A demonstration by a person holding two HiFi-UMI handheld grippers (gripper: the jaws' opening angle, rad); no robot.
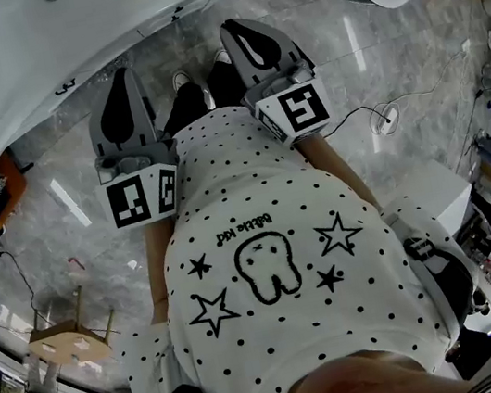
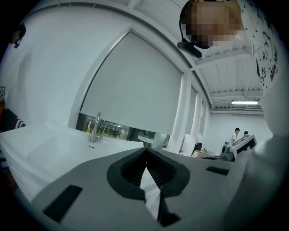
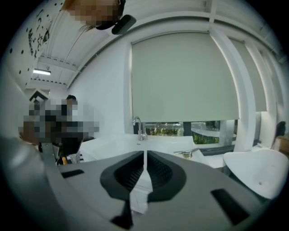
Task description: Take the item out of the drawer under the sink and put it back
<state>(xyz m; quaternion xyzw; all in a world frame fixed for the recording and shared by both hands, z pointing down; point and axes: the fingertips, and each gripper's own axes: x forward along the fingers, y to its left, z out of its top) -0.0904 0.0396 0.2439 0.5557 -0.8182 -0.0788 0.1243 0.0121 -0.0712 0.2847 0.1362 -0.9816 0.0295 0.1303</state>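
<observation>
Both tongs clenched, nothing betw. them: left tongs [image 2: 145, 152] & right tongs [image 3: 144, 154] held side by side at person's waist, facing white sink counter [image 1: 59, 45] w/ faucet [image 3: 139, 128]. Drawer & item not in view.

Holding left gripper [image 1: 123, 74] and right gripper [image 1: 236, 28] side by side just before the sink [image 1: 59, 45], aimed nearly level, jaws of both pressed together, empty.

"Kid" lettering on polka-dot shirt [image 1: 276, 261]
</observation>
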